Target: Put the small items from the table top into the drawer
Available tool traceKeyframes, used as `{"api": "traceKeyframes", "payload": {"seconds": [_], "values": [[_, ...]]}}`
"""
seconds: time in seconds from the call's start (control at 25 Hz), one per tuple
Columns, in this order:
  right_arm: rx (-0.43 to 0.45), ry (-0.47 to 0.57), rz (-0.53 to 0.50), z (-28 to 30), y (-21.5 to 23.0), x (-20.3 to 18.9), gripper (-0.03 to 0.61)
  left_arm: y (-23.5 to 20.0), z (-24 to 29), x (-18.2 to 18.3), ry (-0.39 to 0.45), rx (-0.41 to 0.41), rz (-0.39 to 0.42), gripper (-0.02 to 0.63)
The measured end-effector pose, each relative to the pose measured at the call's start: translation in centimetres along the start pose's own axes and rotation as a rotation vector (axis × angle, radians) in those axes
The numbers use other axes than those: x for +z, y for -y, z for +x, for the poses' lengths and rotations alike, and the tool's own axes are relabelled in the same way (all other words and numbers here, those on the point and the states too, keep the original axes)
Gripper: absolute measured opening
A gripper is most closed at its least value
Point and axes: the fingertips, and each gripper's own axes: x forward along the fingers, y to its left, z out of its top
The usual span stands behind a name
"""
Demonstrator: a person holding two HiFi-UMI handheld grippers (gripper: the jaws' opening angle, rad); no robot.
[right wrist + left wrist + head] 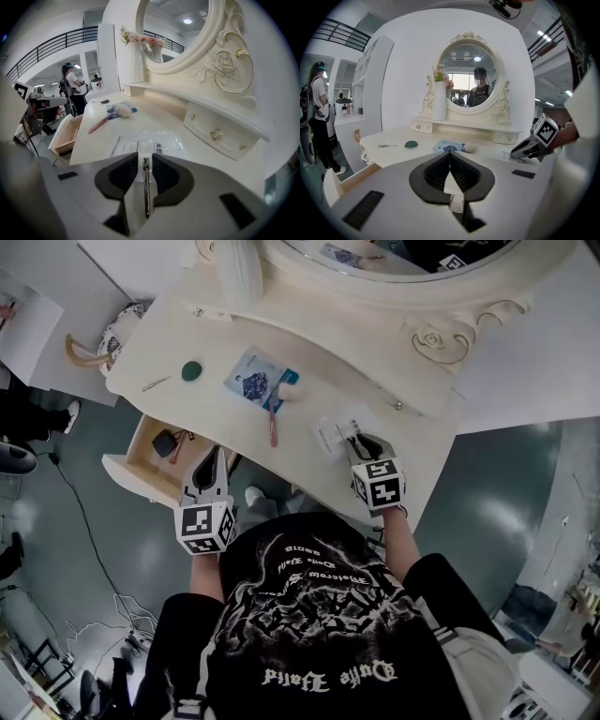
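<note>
Lengthwise between the right gripper's (pixel 145 157) parted jaws lies a thin dark pin (pixel 146 187), atop the clear packet (pixel 140 143); the left gripper (pixel 450 153), jaws together, hovers nearer the drawer (pixel 129 474).

L fingers (pixel 436 172) together, R fingers (pixel 123 176) apart

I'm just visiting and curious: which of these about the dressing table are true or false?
1. The drawer stands open. True.
2. The left tongs hold the green item. False: they are shut with nothing in them near the drawer, and the green item lies on the table top.
3. A clear packet lies on the table top just ahead of the right tongs. True.
4. The pink-handled brush is in the drawer. False: it lies on the table top, by the blue packet.
</note>
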Motion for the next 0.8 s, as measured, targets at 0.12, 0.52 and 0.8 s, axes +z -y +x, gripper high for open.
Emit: {"api": "traceKeyframes", "payload": {"seconds": [0.12,0.52,0.8], "values": [[-0.002,-0.019,-0.01,0.15,-0.01,-0.4,0.089,-0.11,-0.2,-0.06,0.001,0.005,-0.004,0.015],[-0.003,-0.039,-0.004,0.4,0.0,-0.82,0.078,-0.77,-0.73,0.08,0.002,0.016,-0.001,0.015],[-0.006,-0.052,-0.065,0.43,-0.36,-0.78,0.06,-1.0,-0.68,0.16,0.004,0.015,-0.003,0.015]]}}
